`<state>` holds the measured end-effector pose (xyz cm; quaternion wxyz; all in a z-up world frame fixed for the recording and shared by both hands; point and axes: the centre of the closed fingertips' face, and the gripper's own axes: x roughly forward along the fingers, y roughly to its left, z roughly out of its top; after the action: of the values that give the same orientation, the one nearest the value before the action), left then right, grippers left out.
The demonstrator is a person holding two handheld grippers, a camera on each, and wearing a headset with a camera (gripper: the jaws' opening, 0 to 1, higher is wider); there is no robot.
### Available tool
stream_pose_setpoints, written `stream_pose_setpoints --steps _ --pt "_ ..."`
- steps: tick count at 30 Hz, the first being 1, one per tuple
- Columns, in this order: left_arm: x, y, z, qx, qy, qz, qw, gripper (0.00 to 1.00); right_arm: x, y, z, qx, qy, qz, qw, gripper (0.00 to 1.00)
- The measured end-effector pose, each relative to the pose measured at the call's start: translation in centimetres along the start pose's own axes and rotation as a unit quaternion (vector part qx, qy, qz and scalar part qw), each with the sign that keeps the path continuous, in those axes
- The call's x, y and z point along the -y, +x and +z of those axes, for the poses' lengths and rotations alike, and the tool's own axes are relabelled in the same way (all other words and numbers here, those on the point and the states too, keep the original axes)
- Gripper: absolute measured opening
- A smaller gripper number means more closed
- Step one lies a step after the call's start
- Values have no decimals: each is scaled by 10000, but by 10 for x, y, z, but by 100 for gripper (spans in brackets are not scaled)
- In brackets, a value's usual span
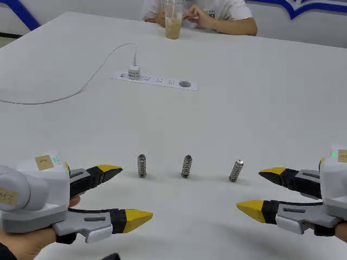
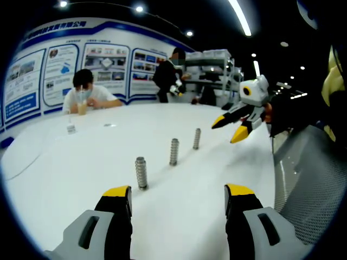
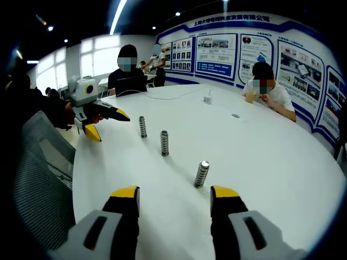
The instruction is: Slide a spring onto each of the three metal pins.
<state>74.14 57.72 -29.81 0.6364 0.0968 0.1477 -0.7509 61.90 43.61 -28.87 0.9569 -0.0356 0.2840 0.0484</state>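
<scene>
White table [image 1: 244, 119] held everything. Left gripper [image 1: 135, 194] and right gripper [image 1: 249, 189] hovered near its front edge, both jaws wide apart, gripping nothing. Three springs [image 1: 186, 166] stood in a row between them, well apart; the rightmost leaned slightly.

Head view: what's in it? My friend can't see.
Three springs stand in a row on a white table, the right one leaning. An open left gripper and an open right gripper point at them from either side. A power strip lies farther back.
</scene>
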Motion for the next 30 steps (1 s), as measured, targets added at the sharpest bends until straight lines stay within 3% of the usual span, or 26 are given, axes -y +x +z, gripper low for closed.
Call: stream_pose_setpoints --steps 30 --pt "0 -1 0 -15 -31 40 10000 72 -1 0 -1 176 131 11 9998 63"
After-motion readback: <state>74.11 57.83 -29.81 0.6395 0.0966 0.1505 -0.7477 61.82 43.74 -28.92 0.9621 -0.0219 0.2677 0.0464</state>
